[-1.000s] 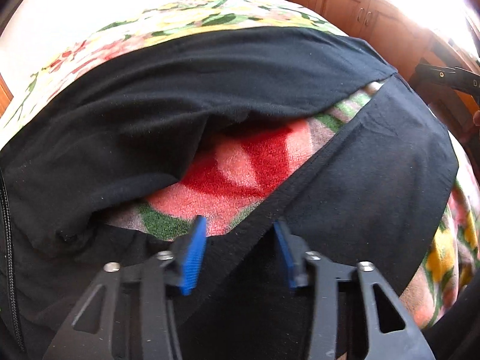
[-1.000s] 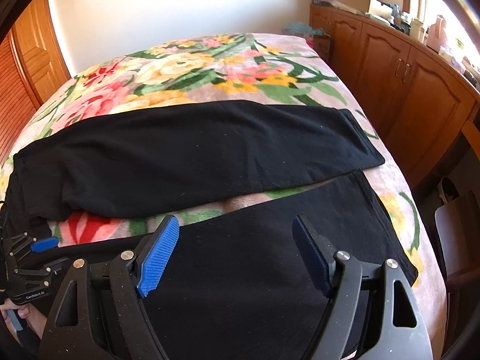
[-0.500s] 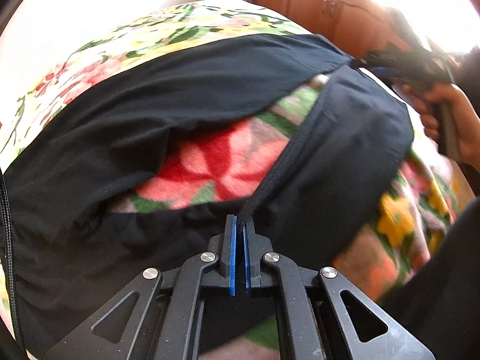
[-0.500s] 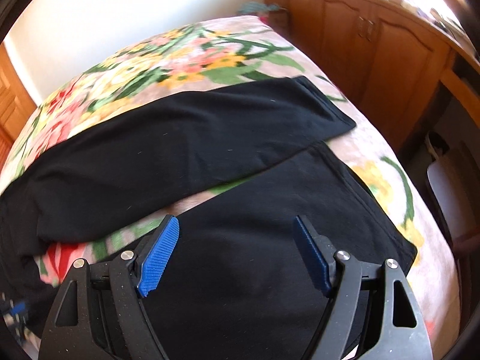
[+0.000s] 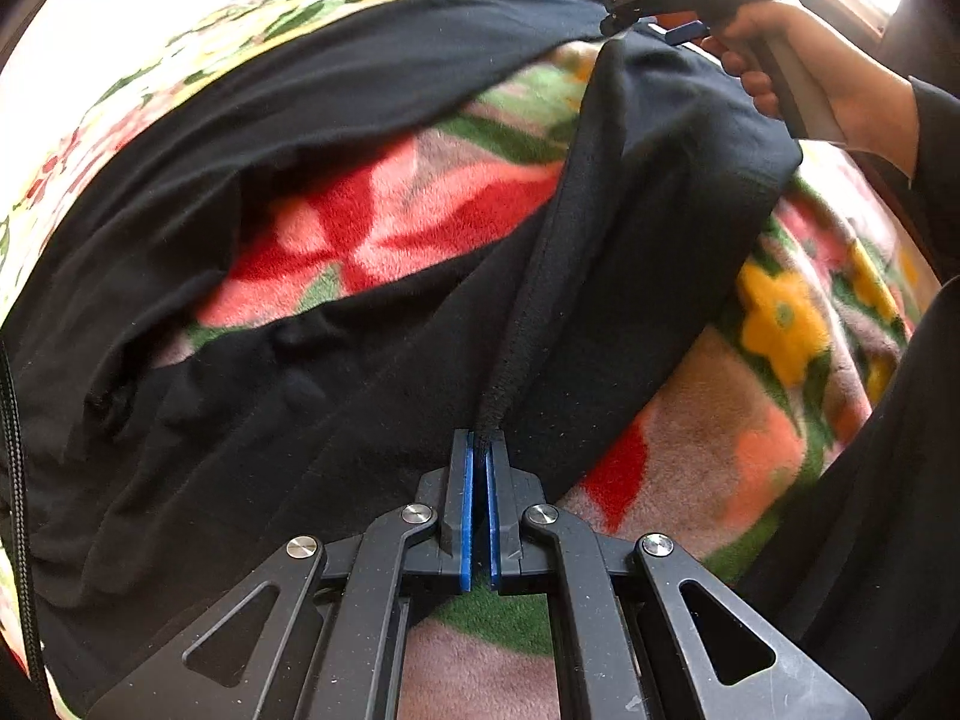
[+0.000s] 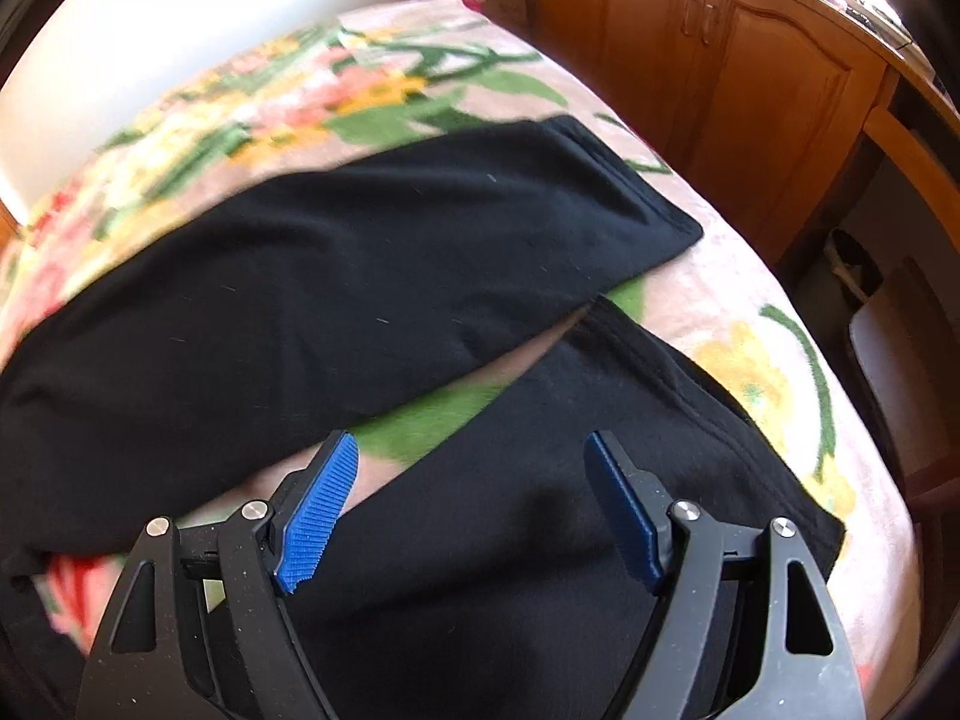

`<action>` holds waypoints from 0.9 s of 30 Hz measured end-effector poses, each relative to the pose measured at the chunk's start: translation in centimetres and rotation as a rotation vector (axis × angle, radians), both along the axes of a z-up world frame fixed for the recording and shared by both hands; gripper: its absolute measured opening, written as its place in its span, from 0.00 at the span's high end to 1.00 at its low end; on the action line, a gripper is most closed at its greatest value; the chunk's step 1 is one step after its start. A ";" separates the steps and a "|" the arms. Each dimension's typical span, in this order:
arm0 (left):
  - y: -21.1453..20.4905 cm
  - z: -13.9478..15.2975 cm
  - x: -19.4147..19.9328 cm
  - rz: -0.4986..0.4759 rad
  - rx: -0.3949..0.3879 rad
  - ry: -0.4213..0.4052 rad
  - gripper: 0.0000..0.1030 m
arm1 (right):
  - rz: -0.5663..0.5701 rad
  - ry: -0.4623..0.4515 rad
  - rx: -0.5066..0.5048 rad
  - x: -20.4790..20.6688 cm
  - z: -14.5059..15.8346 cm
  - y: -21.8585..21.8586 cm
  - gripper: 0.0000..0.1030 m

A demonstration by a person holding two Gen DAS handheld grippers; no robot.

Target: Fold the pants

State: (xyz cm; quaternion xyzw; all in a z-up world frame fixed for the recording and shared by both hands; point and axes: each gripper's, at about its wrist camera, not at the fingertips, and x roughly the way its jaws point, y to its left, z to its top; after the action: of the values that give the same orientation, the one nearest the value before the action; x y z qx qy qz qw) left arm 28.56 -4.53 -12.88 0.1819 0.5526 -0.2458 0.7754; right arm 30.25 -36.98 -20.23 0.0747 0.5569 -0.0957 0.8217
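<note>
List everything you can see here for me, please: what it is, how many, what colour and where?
pants: one pair, black, spread across the bed, one leg lying flat, the nearer leg's edge pinched and lifted
blanket: one, floral in pink, red, green and yellow, covering the bed under the pants
cabinets: one row of wooden doors, brown, along the wall beside the bed
chair: one, only partly in view, between bed and cabinets
wall: white, behind the bed
left tool: one, black with blue pads, shut on the seam of the nearer leg
right tool: one, black with blue pads, open above the nearer leg's far end
hand: one, holding the right tool's handle, dark sleeve
</note>
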 end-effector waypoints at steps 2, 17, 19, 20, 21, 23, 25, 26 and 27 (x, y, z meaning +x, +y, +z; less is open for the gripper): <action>-0.1 -0.5 0.4 0.004 0.003 0.006 0.97 | -0.018 0.032 -0.028 0.6 -1.0 -0.4 0.24; -0.7 -0.9 1.1 0.015 0.011 -0.040 0.97 | -0.070 0.069 -0.033 -1.5 -0.1 -3.8 0.91; -0.2 0.5 1.1 0.039 -0.008 -0.084 0.97 | -0.083 0.015 -0.014 -2.2 2.0 -4.2 0.92; 0.1 1.2 1.2 0.055 -0.021 -0.104 0.97 | -0.088 -0.013 -0.007 -2.4 3.0 -4.3 0.92; 0.5 2.0 1.4 0.072 -0.033 -0.126 0.97 | -0.091 -0.042 -0.001 -2.6 4.1 -4.4 0.92; 1.4 3.8 1.7 0.114 -0.070 -0.170 0.98 | -0.083 -0.101 -0.004 -2.9 6.4 -4.0 0.93; 2.2 5.6 2.1 0.150 -0.105 -0.209 0.98 | -0.045 -0.153 -0.034 -3.0 8.7 -3.1 0.94; 2.6 6.4 2.2 0.166 -0.119 -0.228 0.98 | -0.025 -0.177 -0.048 -2.9 10.1 -2.6 0.95; 2.9 7.2 2.2 0.176 -0.130 -0.241 0.98 | -0.009 -0.206 -0.052 -2.6 11.7 -2.4 0.95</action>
State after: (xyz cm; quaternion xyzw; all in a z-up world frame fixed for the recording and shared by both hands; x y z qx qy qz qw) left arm 30.80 -1.58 -5.71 0.1103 0.4521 -0.1884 0.8648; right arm 27.63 -39.42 -8.56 0.0651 0.4664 -0.1055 0.8758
